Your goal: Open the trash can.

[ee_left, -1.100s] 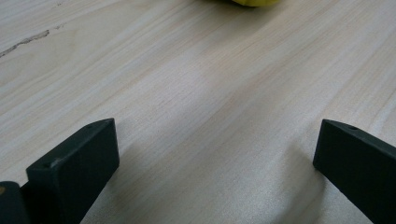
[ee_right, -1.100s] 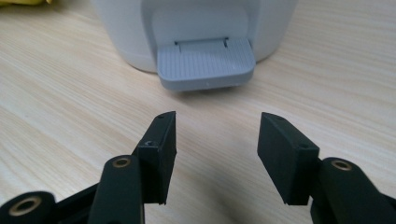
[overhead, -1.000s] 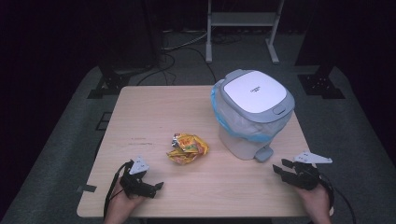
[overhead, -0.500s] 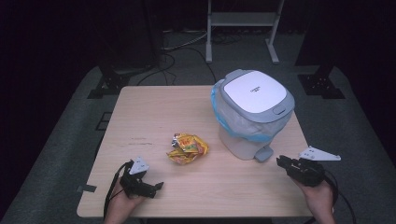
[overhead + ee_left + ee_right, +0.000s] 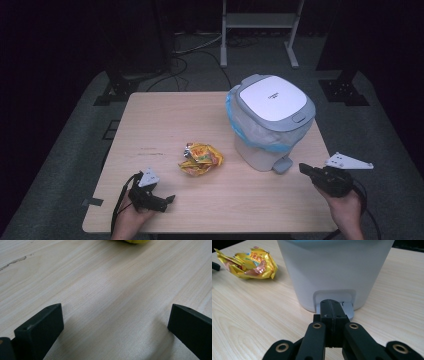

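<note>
A white pedal bin (image 5: pixel 272 122) with a grey lid and a blue liner stands at the table's right. Its grey foot pedal (image 5: pixel 283 165) sticks out at the front. My right gripper (image 5: pixel 306 169) is shut, empty, and its tip (image 5: pixel 332 305) hovers just above the pedal (image 5: pixel 348 309). A crumpled yellow snack wrapper (image 5: pixel 200 159) lies mid-table, left of the bin (image 5: pixel 334 267); the right gripper view has the wrapper (image 5: pixel 249 263) at upper left. My left gripper (image 5: pixel 169 201) rests open near the front left edge, jaws wide over bare wood, with the wrapper's edge (image 5: pixel 136 241) far ahead.
The light wooden table (image 5: pixel 165 120) has free room at its back left. A dark scratch (image 5: pixel 12 262) marks the wood ahead of the left gripper. Dark stands and cables sit on the floor behind the table.
My right gripper has moved left and forward from the table's right edge, up to the bin's pedal. The left gripper has stayed put.
</note>
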`<state>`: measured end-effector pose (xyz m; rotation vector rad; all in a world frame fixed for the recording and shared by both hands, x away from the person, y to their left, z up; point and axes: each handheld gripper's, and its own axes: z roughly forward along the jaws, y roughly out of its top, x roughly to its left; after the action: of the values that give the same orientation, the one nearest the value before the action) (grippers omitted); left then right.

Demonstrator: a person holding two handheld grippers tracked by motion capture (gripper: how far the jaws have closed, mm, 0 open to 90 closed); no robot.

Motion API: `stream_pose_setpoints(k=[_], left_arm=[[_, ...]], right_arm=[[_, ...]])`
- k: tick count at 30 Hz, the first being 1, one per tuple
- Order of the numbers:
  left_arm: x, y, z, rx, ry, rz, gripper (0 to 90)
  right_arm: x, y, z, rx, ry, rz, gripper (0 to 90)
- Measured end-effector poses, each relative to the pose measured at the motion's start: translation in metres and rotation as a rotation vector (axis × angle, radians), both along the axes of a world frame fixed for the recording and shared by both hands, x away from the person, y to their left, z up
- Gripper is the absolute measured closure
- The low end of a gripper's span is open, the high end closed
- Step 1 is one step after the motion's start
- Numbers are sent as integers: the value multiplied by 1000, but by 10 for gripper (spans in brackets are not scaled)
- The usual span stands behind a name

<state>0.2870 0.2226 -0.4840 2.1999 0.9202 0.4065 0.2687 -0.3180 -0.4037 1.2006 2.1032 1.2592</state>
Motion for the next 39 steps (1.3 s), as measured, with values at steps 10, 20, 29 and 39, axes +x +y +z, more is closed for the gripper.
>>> stream_pose_setpoints(k=[10,20,29,39], left_arm=[[0,0,0,-1,-2,0,0],[0,0,0,1,0,-1,0],[0,0,0,2,1,0,0],[0,0,0,2,1,-1,0]], right_arm=[[0,-4,19,28,-17,13,899],[-1,-4,40,41,-42,31,900],[-1,-4,56,54,-66,36,900],[1,-6,77,72,-109,42,900]])
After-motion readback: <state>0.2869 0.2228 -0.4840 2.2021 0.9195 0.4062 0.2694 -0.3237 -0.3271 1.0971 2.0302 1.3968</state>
